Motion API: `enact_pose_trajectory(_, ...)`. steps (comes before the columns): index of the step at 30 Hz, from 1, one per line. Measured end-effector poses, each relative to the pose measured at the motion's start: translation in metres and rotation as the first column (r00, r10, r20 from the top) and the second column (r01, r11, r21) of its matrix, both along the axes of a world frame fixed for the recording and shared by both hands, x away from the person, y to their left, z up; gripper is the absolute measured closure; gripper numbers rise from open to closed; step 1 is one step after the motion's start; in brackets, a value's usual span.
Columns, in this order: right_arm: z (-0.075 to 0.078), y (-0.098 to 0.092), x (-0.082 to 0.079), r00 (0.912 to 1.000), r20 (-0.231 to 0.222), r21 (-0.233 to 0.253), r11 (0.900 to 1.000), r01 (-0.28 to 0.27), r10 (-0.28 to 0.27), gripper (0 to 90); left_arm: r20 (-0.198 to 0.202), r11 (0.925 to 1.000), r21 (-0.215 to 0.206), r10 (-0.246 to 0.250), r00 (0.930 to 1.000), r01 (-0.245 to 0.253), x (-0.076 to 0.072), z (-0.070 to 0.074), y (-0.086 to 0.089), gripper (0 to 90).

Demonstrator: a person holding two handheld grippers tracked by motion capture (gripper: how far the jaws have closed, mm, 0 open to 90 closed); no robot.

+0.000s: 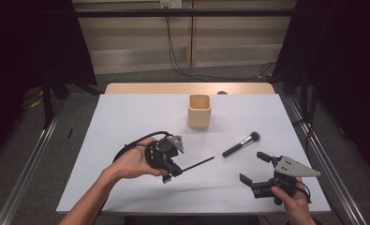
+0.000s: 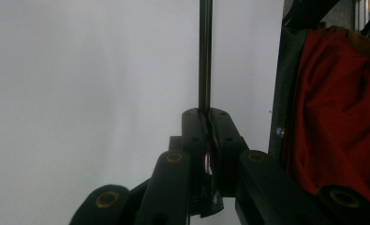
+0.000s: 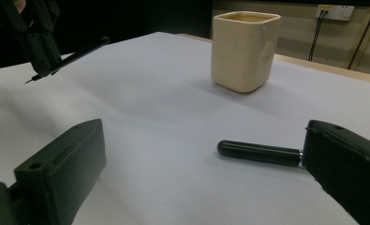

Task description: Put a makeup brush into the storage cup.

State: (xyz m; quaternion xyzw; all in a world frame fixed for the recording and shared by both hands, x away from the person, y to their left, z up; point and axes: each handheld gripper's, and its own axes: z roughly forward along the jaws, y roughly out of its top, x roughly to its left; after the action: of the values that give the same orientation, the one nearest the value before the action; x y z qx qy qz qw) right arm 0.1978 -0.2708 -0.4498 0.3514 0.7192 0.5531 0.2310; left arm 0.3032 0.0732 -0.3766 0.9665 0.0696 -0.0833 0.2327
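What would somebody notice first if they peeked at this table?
Probably the left tongs, near the front of the white table, shut on a thin black stick held above it. Next, the cream square cup toward the back, and a makeup brush lying before the open right tongs.

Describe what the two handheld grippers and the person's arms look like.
Both grippers are black. The left gripper and right gripper each have two blocky jaws on linked arms with brass-coloured pivot pins, and a grey three-cornered plate with small holes on top. A black cable loops from the left one. The forearms are bare, without sleeves.
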Motion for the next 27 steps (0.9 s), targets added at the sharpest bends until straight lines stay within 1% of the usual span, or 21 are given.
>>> enact_pose_trajectory(2, 0.001, 0.002, 0.002, 0.9998, 0.001, 0.002, 1.0, -0.02, 0.02, 0.0, 0.003, 0.9999, 0.016, -0.005, 1.0, 0.005, 0.001, 0.001, -0.001, 86.1)
enact_pose_trajectory(3, 0.001, 0.005, 0.004, 0.9995, 0.001, -0.004, 1.0, -0.03, 0.03, 0.0, -0.001, 0.9994, 0.032, -0.008, 1.0, 0.008, 0.002, 0.002, -0.001, 86.1)
enact_pose_trajectory(4, 0.001, 0.005, 0.004, 0.9995, 0.001, -0.004, 1.0, -0.03, 0.03, 0.0, -0.001, 0.9994, 0.032, -0.008, 1.0, 0.008, 0.002, 0.002, -0.001, 86.1)
enact_pose_trajectory(7, 0.002, 0.01, 0.008, 0.9987, 0.0, -0.009, 0.999, -0.05, 0.05, 0.3, -0.006, 0.9982, 0.055, -0.022, 0.9997, 0.022, 0.004, 0.002, -0.002, 86.1)
enact_pose_trajectory(8, 0.002, 0.01, 0.008, 0.9987, 0.0, -0.009, 0.999, -0.05, 0.05, 0.3, -0.009, 0.9973, 0.069, -0.027, 0.9996, 0.028, 0.005, 0.002, -0.002, 86.1)
enact_pose_trajectory(9, 0.003, 0.013, 0.009, 0.9979, 0.0, -0.012, 0.998, -0.065, 0.065, 0.4, -0.016, 0.9962, 0.082, -0.03, 0.9994, 0.031, 0.005, 0.001, -0.004, 86.1)
enact_pose_trajectory(10, 0.003, 0.014, 0.009, 0.9979, 0.001, -0.018, 0.998, -0.064, 0.064, 0.4, -0.016, 0.9962, 0.082, -0.03, 0.9994, 0.031, 0.005, 0.001, -0.004, 86.0)
enact_pose_trajectory(11, 0.004, 0.015, 0.01, 0.9976, 0.004, -0.02, 0.997, -0.069, 0.069, 0.4, 0.001, 0.9959, 0.085, -0.032, 0.9995, 0.032, 0.007, 0.001, -0.005, 86.1)
enact_pose_trajectory(13, 0.005, 0.016, 0.011, 0.9971, 0.005, -0.019, 0.997, -0.076, 0.076, 0.4, -0.004, 0.9955, 0.089, -0.034, 0.9994, 0.034, 0.007, 0.001, -0.005, 86.1)
enact_pose_trajectory(16, 0.01, 0.019, 0.013, 0.9952, 0.01, -0.028, 0.995, -0.097, 0.098, 0.4, -0.004, 0.9933, 0.108, -0.041, 0.9991, 0.041, 0.006, 0.002, -0.007, 86.1)
enact_pose_trajectory(17, 0.011, 0.02, 0.013, 0.9945, 0.007, -0.032, 0.994, -0.104, 0.104, 0.3, -0.002, 0.9913, 0.122, -0.049, 0.9988, 0.049, 0.006, 0.003, -0.007, 86.1)
enact_pose_trajectory(18, 0.012, 0.021, 0.014, 0.9933, 0.01, -0.035, 0.993, -0.115, 0.116, 0.3, -0.003, 0.9914, 0.123, -0.044, 0.999, 0.044, 0.006, 0.005, -0.007, 86.1)
enact_pose_trajectory(19, 0.016, 0.024, 0.016, 0.9901, 0.013, -0.042, 0.989, -0.139, 0.14, 0.3, -0.004, 0.9918, 0.121, -0.04, 0.9992, 0.04, 0.007, 0.007, -0.006, 86.1)
enact_pose_trajectory(20, 0.016, 0.024, 0.016, 0.9901, 0.013, -0.042, 0.989, -0.139, 0.14, 0.3, -0.003, 0.9917, 0.123, -0.038, 0.9993, 0.038, 0.006, 0.009, -0.005, 86.1)
enact_pose_trajectory(21, 0.019, 0.027, 0.018, 0.9861, 0.003, -0.06, 0.984, -0.166, 0.166, 0.3, 0.0, 0.991, 0.128, -0.042, 0.9991, 0.042, 0.006, 0.012, -0.003, 86.1)
enact_pose_trajectory(22, 0.019, 0.027, 0.018, 0.9861, 0.003, -0.06, 0.984, -0.166, 0.166, 0.3, 0.0, 0.991, 0.128, -0.042, 0.9991, 0.042, 0.006, 0.012, -0.003, 86.1)
enact_pose_trajectory(23, 0.022, 0.031, 0.021, 0.9832, 0.008, -0.068, 0.981, -0.181, 0.182, 0.3, 0.001, 0.9901, 0.128, -0.057, 0.9984, 0.057, 0.005, 0.014, -0.002, 86.0)
enact_pose_trajectory(24, 0.022, 0.031, 0.021, 0.9832, 0.008, -0.068, 0.981, -0.181, 0.182, 0.3, 0.001, 0.9901, 0.128, -0.057, 0.9984, 0.057, 0.005, 0.014, -0.002, 86.0)
enact_pose_trajectory(25, 0.025, 0.034, 0.024, 0.9801, 0.004, -0.077, 0.977, -0.198, 0.198, 0.4, -0.001, 0.9903, 0.128, -0.054, 0.9985, 0.054, 0.004, 0.014, -0.001, 86.0)
enact_pose_trajectory(26, 0.025, 0.034, 0.024, 0.9801, 0.004, -0.077, 0.977, -0.198, 0.198, 0.4, -0.001, 0.9903, 0.128, -0.054, 0.9985, 0.054, 0.004, 0.014, -0.001, 86.0)
enact_pose_trajectory(27, 0.029, 0.038, 0.03, 0.9753, -0.021, -0.094, 0.971, -0.221, 0.22, 0.8, 0.01, 0.9917, 0.122, -0.043, 0.999, 0.042, 0.005, 0.014, -0.002, 86.0)
